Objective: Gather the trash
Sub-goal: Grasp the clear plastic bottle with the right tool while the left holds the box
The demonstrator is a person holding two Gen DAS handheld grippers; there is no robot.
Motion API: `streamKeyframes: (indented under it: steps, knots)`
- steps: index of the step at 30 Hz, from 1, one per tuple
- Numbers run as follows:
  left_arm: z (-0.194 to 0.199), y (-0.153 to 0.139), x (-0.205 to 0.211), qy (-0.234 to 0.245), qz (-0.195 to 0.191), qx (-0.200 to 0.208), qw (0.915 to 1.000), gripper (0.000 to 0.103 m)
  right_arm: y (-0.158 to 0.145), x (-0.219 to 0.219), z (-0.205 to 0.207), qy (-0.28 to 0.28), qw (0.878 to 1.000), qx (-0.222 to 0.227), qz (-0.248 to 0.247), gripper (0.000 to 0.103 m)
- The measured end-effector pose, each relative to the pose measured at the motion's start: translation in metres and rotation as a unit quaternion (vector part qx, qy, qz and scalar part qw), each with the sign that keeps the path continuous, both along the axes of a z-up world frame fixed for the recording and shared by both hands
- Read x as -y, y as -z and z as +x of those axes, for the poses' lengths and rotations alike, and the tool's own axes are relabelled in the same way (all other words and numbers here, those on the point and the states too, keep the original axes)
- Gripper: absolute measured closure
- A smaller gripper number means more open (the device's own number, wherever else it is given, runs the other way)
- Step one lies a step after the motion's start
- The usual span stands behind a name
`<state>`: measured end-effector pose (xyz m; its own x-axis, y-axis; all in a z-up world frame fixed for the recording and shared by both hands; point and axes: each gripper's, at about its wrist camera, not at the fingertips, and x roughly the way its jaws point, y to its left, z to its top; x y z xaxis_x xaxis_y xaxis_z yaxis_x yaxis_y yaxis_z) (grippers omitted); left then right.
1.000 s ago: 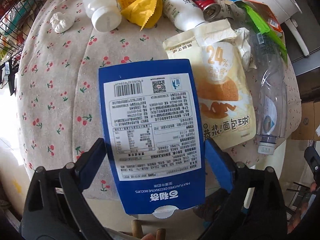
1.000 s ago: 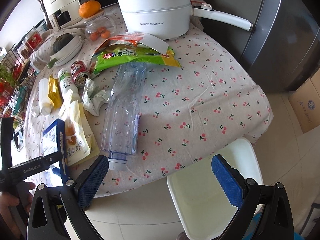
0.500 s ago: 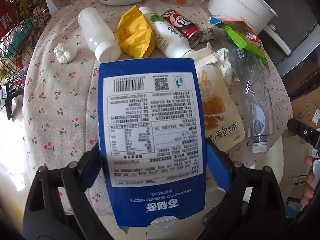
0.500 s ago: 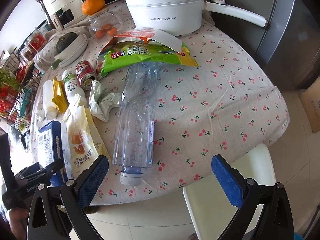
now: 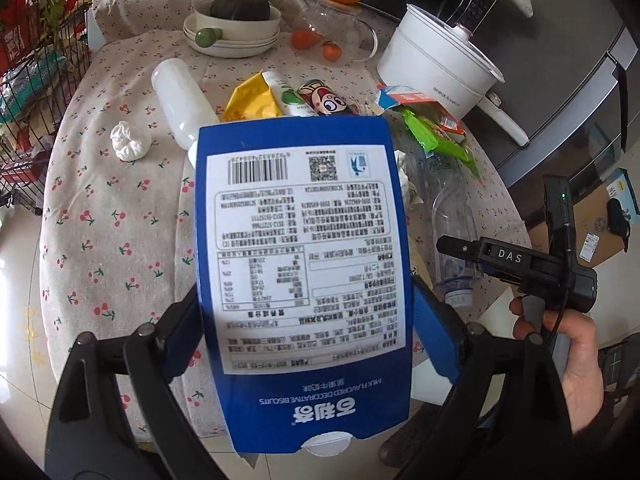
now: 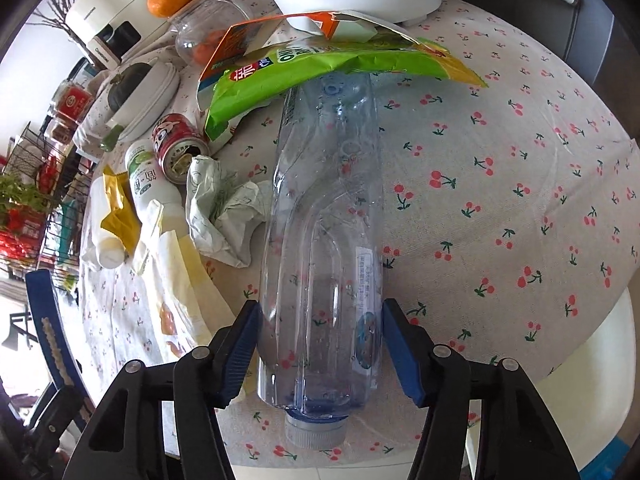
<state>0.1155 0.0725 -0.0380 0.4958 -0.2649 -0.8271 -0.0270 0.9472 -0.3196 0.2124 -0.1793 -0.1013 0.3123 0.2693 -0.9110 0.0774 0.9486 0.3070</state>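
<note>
A: Held? Blue biscuit box [image 5: 304,280], clamped in left gripper [image 5: 306,320], above tablecloth [image 5: 100,208].
B: Right gripper [image 6: 320,344]: just closing, pads against clear plastic bottle [image 6: 324,220].
A: Left on tablecloth: can [image 6: 178,148], wrappers.

My left tongs [image 5: 306,320] point steeply down, both blue pads clamped on the sides of the blue biscuit box [image 5: 304,280]. My right tongs [image 6: 320,340] also tilt steeply down; their jaws have just been closing, pads now against both sides of the clear plastic bottle [image 6: 324,240]. My right hand [image 5: 568,356] grips its handle.
</note>
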Motion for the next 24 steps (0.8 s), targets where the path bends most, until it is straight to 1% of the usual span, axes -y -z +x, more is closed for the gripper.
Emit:
streamKeyframes:
  steps: [3,5,8,10,14,17,20,24]
  knots:
    - [0.001,-0.001,-0.001,0.003,-0.007,0.004,1.0000,0.010,-0.009,0.005,-0.008,0.010,1.000,0.000,0.008,0.042]
    - [0.000,-0.001,-0.001,0.006,-0.015,0.006,0.9999,0.010,-0.019,0.011,-0.016,0.012,1.000,0.001,0.023,0.042]
    - [-0.002,-0.004,0.006,0.013,-0.023,0.012,0.9996,0.010,-0.036,0.020,-0.034,0.005,0.999,0.019,0.032,0.042]
    - [-0.004,-0.006,0.015,0.024,-0.028,0.017,0.9992,0.010,-0.046,0.030,-0.048,0.002,0.999,0.032,0.033,0.042]
    - [-0.008,-0.011,0.046,0.061,-0.042,0.029,0.9968,0.010,-0.059,0.060,-0.075,0.023,0.998,0.050,0.040,0.043]
    - [-0.009,-0.012,0.079,0.100,-0.068,0.036,0.9919,0.010,-0.073,0.092,-0.100,0.042,0.996,0.069,0.046,0.043]
    - [-0.011,-0.011,0.120,0.145,-0.081,0.044,0.9852,0.010,-0.080,0.122,-0.124,0.060,0.994,0.085,0.042,0.043]
    - [-0.013,-0.001,0.182,0.208,-0.099,0.037,0.9725,0.010,-0.083,0.169,-0.158,0.097,0.990,0.093,0.034,0.042]
